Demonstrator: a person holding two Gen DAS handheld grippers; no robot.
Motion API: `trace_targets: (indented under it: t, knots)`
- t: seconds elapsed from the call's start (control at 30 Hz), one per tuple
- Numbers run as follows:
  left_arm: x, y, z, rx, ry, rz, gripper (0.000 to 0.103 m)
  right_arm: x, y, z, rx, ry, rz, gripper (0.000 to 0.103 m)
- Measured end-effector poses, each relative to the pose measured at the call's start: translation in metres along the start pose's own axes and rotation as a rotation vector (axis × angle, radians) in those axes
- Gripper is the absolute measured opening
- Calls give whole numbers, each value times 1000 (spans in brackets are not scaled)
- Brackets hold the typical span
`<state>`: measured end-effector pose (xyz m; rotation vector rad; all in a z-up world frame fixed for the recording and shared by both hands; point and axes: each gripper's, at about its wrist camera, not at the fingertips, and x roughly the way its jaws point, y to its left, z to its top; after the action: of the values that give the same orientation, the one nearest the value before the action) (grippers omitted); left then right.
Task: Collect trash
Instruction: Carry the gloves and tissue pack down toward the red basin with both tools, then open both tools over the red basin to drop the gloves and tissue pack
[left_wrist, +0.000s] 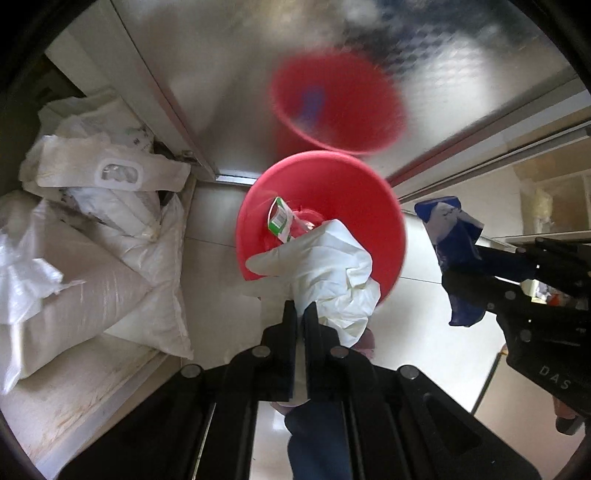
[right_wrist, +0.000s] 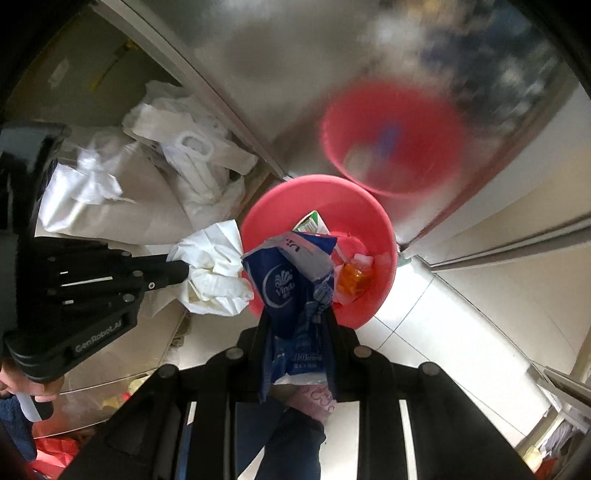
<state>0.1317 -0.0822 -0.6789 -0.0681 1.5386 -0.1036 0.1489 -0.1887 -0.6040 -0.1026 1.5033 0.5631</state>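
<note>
Trash fills the red bin (left_wrist: 369, 206), which stands on the tiled floor (left_wrist: 424, 325) just ahead of both claws, against a shiny metal door (left_wrist: 229, 81) that mirrors it. Inside the bin lie a green-and-white carton (left_wrist: 279, 218), a crumpled clear wrapper with an orange patch (right_wrist: 354, 277) and other scraps too small to tell.

The left claw (left_wrist: 300, 310) points straight down with its fingers pressed together, pinching a crumpled white paper (left_wrist: 332, 273). The paper hangs beyond the fingertips, over the near rim of the bin. In the right wrist view this claw reads "GenRobot.AI" on its body, and a hand (right_wrist: 22, 384) grips its handle.

The right claw (right_wrist: 297, 314) is narrowly parted and pinches a blue-and-white plastic pack (right_wrist: 291, 280) between its fingers. The pack is printed with a white fan-shaped logo and the word "Vinda"; lower down, small white print includes something like "Strong", the rest unreadable. The pack hangs just ahead of the fingertips, over the bin's near side. In the left wrist view the letters "DAS" show on this claw's body.

Left of the left claw, white sacks (left_wrist: 110, 258) and plastic bags (left_wrist: 103, 173) are piled beside the door frame; their print is too blurred to read.
</note>
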Motion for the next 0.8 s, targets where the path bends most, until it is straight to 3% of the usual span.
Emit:
trace_targets:
  t: [0.23,0.57,0.63,0.7,0.8]
  knots:
    - [30,7,4,6,-10,3,3,42,-9,-3,-10,7,-3,22]
    - [39,4,5,38,-48,12,3,55,-11,-3,-39,-15,-23,26]
    - [35,1,4,61,-82,39,8,54,-7,-3,-63,-35,-52,30]
    - [35,1,5,64,-81,21,20,53,-5,-2,-78,-52,-49,32]
    - [34,2,6,52,-76,2,29,51,-4,-1,-82,-55,-42,37]
